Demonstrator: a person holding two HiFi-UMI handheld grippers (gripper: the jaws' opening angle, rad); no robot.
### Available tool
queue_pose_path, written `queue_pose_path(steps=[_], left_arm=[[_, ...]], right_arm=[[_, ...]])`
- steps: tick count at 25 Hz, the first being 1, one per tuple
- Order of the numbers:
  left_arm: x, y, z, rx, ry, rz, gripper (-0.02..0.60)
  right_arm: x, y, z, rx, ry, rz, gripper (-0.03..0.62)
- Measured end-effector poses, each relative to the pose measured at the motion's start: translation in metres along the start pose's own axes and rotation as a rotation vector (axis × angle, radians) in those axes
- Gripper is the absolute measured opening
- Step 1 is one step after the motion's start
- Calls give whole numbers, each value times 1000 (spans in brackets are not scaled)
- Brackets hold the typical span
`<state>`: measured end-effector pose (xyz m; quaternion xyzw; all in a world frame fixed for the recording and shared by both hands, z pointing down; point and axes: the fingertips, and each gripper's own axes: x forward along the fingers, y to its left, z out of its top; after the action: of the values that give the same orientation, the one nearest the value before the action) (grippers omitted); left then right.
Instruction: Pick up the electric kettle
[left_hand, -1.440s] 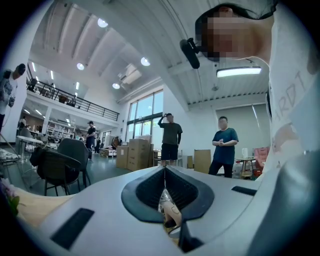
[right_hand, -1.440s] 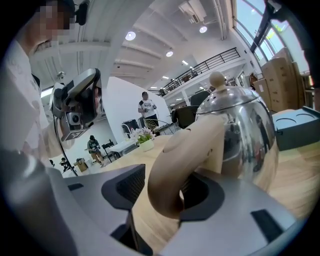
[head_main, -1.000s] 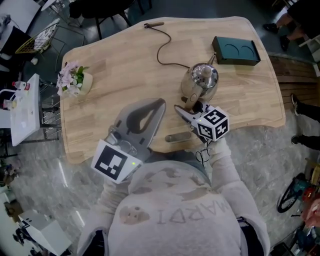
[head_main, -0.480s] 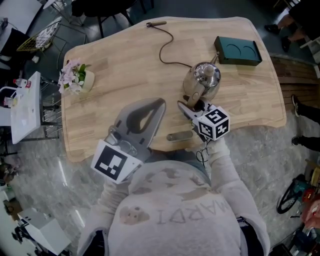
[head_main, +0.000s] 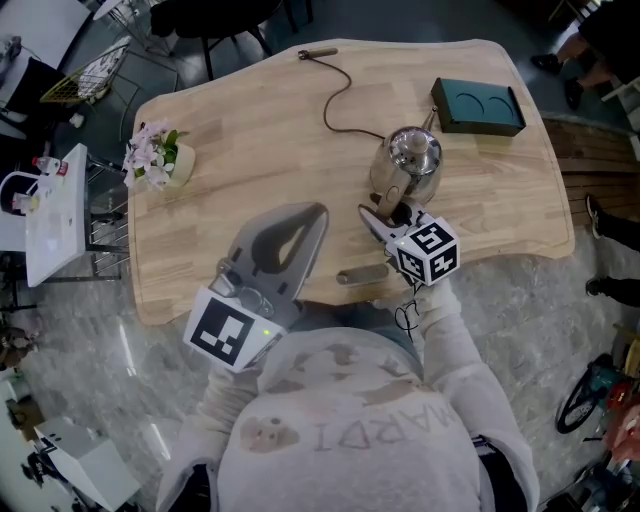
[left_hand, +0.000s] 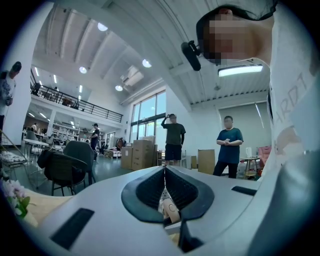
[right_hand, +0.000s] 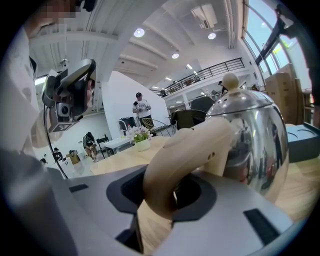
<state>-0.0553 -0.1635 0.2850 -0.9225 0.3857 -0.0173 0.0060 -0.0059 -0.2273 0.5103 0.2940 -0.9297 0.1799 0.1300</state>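
Observation:
The electric kettle (head_main: 410, 160) is shiny steel with a beige handle (right_hand: 190, 155) and stands upright on the wooden table (head_main: 230, 120), right of centre. My right gripper (head_main: 388, 213) reaches it from the near side. Its jaws have just been closing, and the handle now sits between the dark pads, which press on it. In the right gripper view the kettle's body (right_hand: 255, 135) fills the right side. My left gripper (head_main: 318, 212) hovers over the table's near edge, left of the kettle and apart from it, with its jaws shut and nothing held.
A dark cord (head_main: 340, 95) runs from the kettle to a plug (head_main: 318, 52) at the far edge. A teal box (head_main: 477, 105) lies far right, a small flower pot (head_main: 155, 160) far left, a short grey bar (head_main: 362, 273) near the front edge. People stand beyond the table.
The right gripper's jaws have drawn in around the kettle's handle. The kettle stays on the table and the left gripper keeps its place.

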Motion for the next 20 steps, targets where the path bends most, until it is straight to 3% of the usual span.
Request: queue_pose_path(steps=[6,20], left_arm=[[1,-9,-1,-2,-1,-4,14],[15,-54,2,15,-3,-56,14]], right_arm=[[-14,14,22,-57,-49,12,132],[-93,50,74,-30,-218,35,133]])
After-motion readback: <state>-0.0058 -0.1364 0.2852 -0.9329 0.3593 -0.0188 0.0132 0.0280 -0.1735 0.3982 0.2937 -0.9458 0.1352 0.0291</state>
